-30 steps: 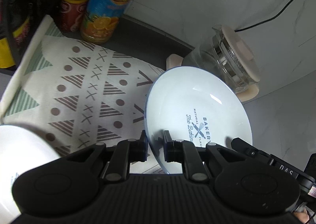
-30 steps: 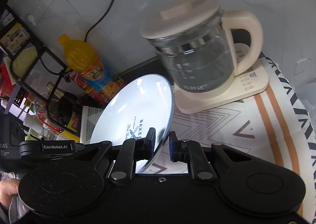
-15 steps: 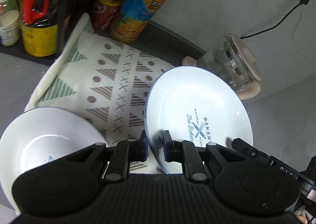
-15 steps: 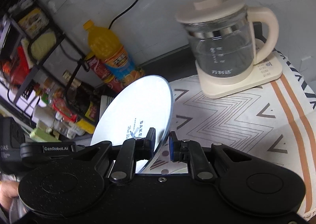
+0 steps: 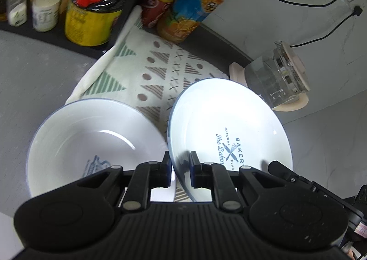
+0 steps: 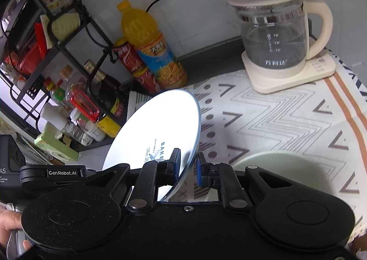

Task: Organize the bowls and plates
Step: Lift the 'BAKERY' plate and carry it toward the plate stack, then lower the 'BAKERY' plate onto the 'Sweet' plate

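The white plate point(image 5: 229, 131) hangs between the two tools, tilted steeply, its printed face turned toward the left hand-held gripper point(image 5: 180, 166) and its back toward the right hand-held gripper point(image 6: 188, 166); each one is clamped on the plate's near rim, the pads pinching opposite sides of the thin edge, so neither hand is nearer than the other and the plate's broad face runs forward and away from both; the relation that matters for the coming move, as I judge it, is the white bowl point(image 5: 91, 145) lying just to the left of the left tool and lower than the held plate, its rim close beside the plate's edge though I cannot tell whether they touch; a pale green dish point(image 6: 286, 168) sits just to the right of the right tool, partly hidden behind it; which of the two is meant to receive the plate I cannot say; both rest on the patterned cloth point(image 6: 275, 117) that covers the bench; the plate is glossy white with a thin blue line round the rim and a dark blue bakery emblem of crossed whisk and rolling pin at its centre; it looks clean and is brightly lit; ahead of both tools, well apart, stands a glass kettle point(image 6: 275, 37) on its cream base.
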